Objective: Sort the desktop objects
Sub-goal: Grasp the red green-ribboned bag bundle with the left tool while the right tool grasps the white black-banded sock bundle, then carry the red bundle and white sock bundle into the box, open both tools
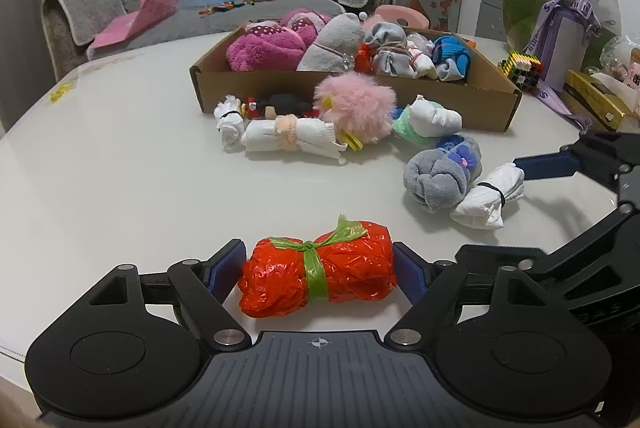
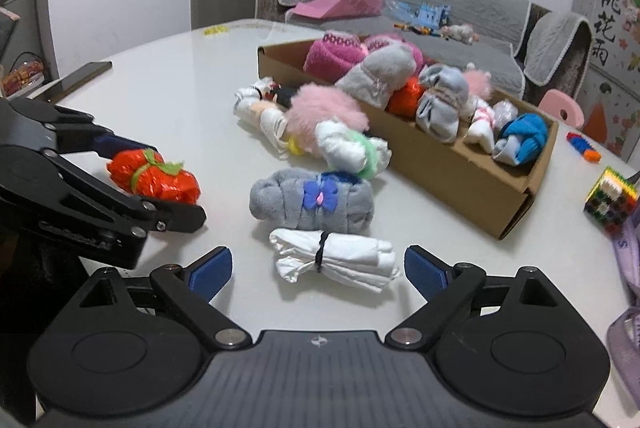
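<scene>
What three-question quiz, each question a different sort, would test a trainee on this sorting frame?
1. True or false: the orange bundle tied with green lies between the left gripper's fingers.
2. What lies between the right gripper's fingers? A) a white bundle tied with a black band B) a pink fluffy ball C) a blue sock
3. Fill in: sorted items sit in a brown cardboard ____ on the table.

Key
1. True; both blue pads look close against its ends.
2. A, the white bundle, with gaps on both sides.
3. box.
</scene>
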Action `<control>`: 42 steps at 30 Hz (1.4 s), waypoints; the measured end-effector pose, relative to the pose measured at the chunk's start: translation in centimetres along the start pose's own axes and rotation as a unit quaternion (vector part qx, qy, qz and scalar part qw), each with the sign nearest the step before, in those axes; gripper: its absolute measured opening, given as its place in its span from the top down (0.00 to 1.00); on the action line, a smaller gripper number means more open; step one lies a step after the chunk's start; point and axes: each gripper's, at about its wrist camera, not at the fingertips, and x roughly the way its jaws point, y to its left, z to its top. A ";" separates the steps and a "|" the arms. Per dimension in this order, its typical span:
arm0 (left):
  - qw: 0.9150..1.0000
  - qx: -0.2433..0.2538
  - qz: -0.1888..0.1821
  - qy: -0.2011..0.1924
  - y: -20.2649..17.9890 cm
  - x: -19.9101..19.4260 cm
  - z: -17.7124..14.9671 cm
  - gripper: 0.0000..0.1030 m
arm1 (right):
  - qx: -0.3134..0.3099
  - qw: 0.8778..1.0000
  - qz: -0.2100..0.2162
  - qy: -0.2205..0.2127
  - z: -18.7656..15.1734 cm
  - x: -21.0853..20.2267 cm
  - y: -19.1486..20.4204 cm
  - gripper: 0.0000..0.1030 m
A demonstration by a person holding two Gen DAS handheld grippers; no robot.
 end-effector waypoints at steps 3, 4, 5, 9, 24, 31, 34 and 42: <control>1.000 -0.003 0.005 -0.002 0.2 0.1 0.0 0.17 | 0.017 1.000 0.002 -0.001 -0.1 0.1 -0.2 0.11; 1.000 -0.005 0.008 -0.002 0.3 0.1 0.0 0.15 | 0.019 1.000 -0.002 -0.002 -0.1 0.1 -0.3 0.10; 1.000 -0.007 0.010 -0.003 0.3 0.2 0.0 0.15 | 0.024 1.000 -0.005 -0.002 -0.1 0.2 -0.4 0.10; 1.000 -0.008 0.012 -0.002 0.5 0.3 0.0 0.14 | 0.058 0.998 0.004 -0.004 -0.4 0.3 -1.1 0.15; 1.000 -0.018 0.011 -0.001 0.7 -0.3 0.2 0.30 | 0.072 0.997 -0.003 -0.019 -0.4 -1.2 -2.0 0.46; 1.000 -0.020 0.013 -0.005 0.9 -0.8 0.9 0.30 | 0.066 0.997 -0.018 -0.030 0.6 -2.7 -3.1 0.46; 1.000 -0.018 0.012 -0.015 0.9 -1.4 2.0 0.30 | 0.068 0.997 -0.021 -0.032 1.0 -3.2 -3.6 0.46; 0.999 -0.003 0.013 -0.042 1.0 -2.7 5.9 0.30 | 0.047 0.998 -0.034 -0.035 2.8 -3.9 -4.0 0.46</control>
